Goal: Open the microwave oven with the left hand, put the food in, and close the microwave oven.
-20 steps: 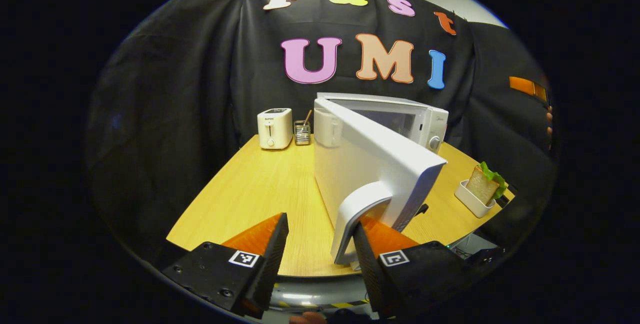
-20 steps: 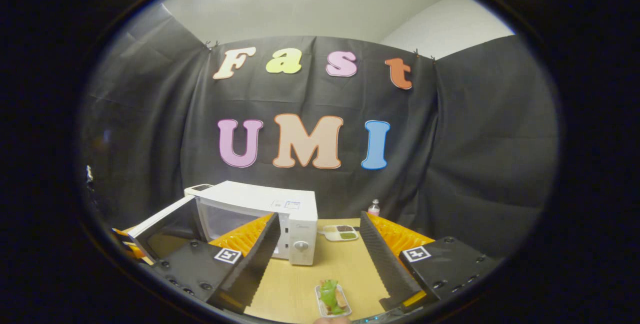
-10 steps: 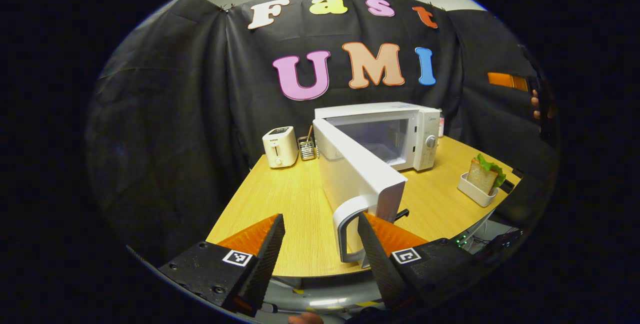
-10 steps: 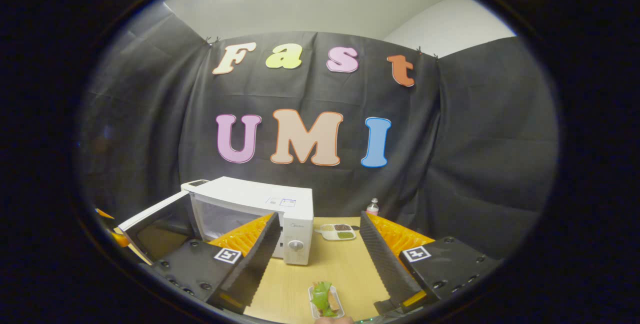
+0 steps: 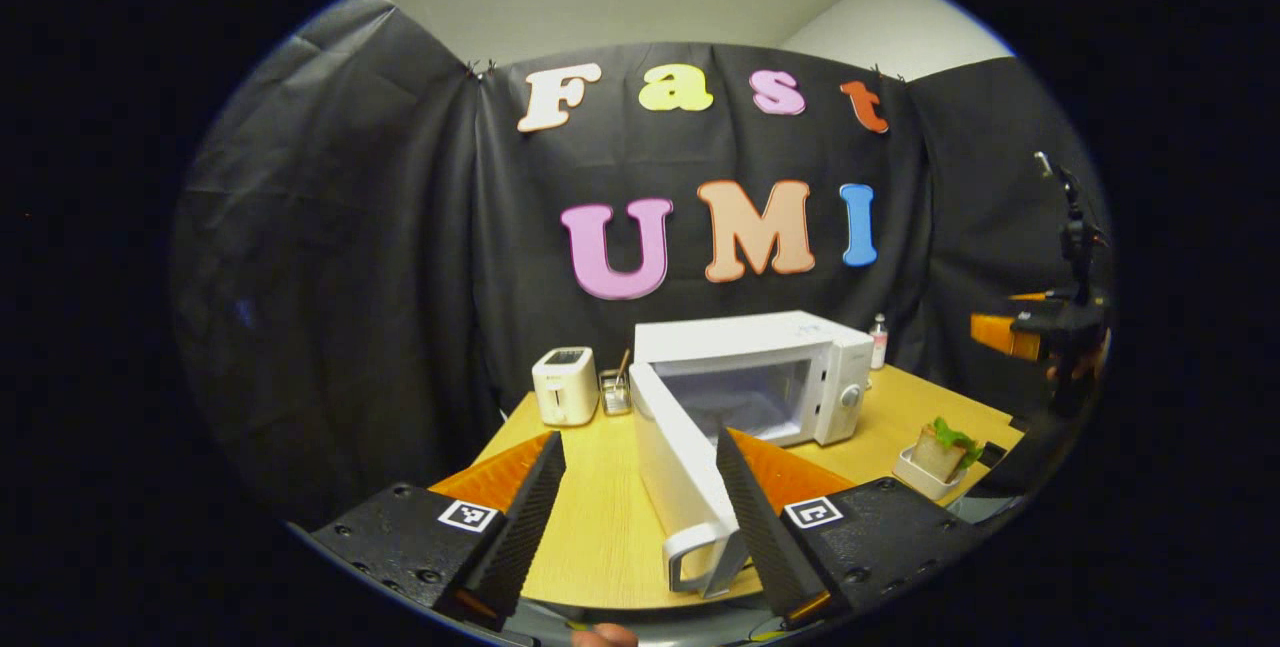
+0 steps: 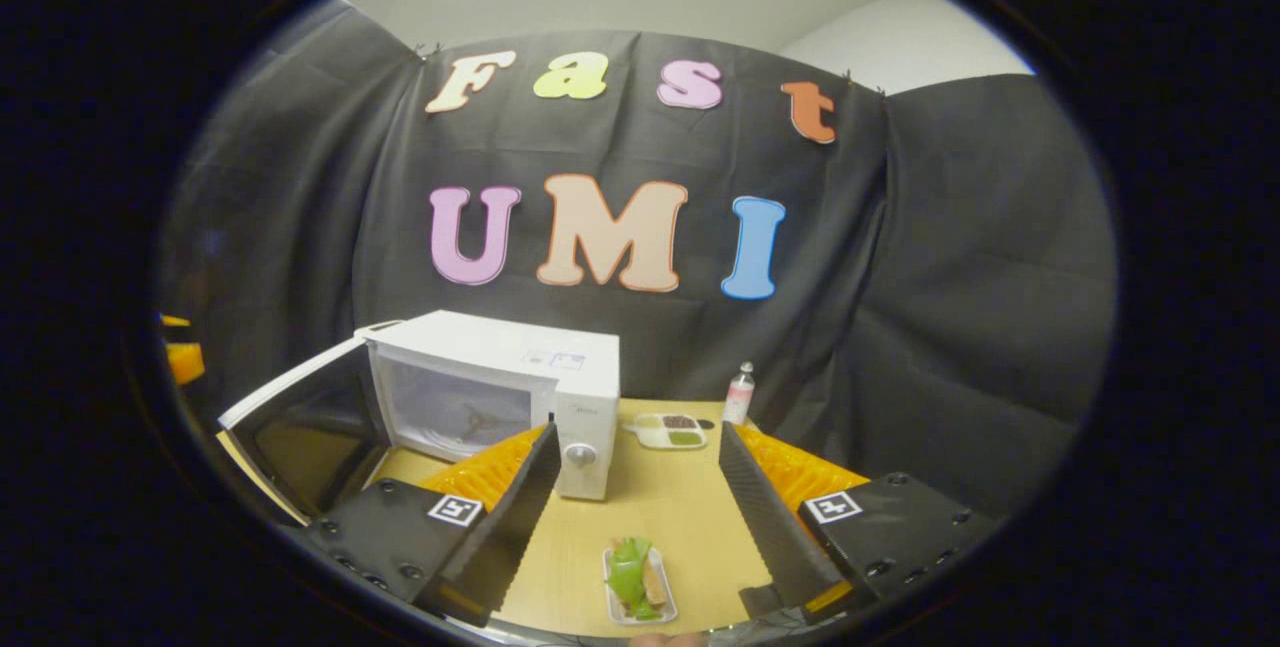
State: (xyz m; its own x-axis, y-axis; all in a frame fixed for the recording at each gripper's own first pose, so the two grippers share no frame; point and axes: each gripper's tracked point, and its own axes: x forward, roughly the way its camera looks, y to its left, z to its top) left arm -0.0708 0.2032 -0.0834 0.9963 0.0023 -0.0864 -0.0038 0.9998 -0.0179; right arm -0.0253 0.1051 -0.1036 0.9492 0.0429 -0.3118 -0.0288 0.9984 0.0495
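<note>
Microwave oven (image 5: pixel 760 372), one boxy white unit, stands on the wooden worktop (image 5: pixel 600 517) with its door (image 5: pixel 680 477) swung wide. Left gripper (image 5: pixel 640 517) fingers spread, holding nothing; the door handle is partly hidden behind one. Right gripper (image 6: pixel 635 502) fingers also apart above one sandwich (image 6: pixel 637 579) in a small white tray.

The white microwave oven (image 6: pixel 500 387) stands with its door (image 5: pixel 680 472) swung wide, so the cavity mouth is unblocked from the front. The door itself walls off the oven's left side. Right of the oven, bare wooden table (image 6: pixel 670 497) lies open up to a small white tray holding a sandwich with lettuce (image 6: pixel 638 582).
</note>
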